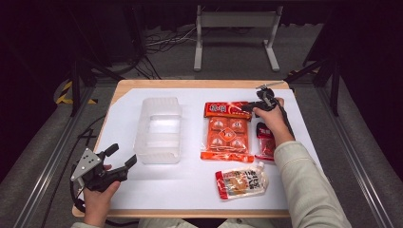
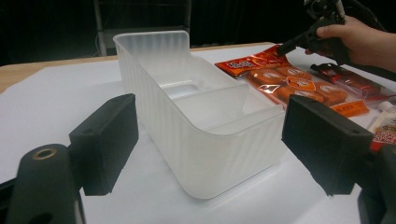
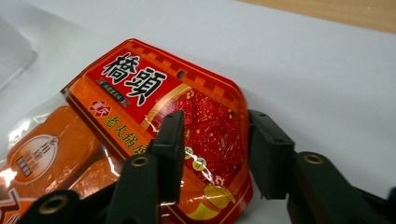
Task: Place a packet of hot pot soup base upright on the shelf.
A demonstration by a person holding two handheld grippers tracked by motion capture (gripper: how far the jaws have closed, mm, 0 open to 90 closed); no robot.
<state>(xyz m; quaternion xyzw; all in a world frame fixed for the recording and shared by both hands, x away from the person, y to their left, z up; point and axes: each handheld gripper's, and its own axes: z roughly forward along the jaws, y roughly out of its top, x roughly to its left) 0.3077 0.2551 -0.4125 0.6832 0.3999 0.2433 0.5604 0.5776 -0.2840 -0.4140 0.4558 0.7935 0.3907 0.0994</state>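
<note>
Your right gripper is at the far right part of the bench, its jaws set either side of the top corner of the large orange-red snack packet. In the right gripper view the packet's red header lies between the two black pads. One pad rests over the film; the other stands just off the packet's edge. The jaws are partly drawn in but not yet clamped on the packet.

The packet lies flat on the white sheet, right of centre, its header towards the far edge. Just to its right, under your right forearm, lies a small dark red sachet. A pale spouted pouch lies nearer the near edge, apart from both.

Your left gripper is at the near left corner, released, jaws wide with nothing between them. It points at the clear plastic container, which stands upright left of centre, just beside the packet. In the left gripper view the container sits beyond the pads, apart from them.
</note>
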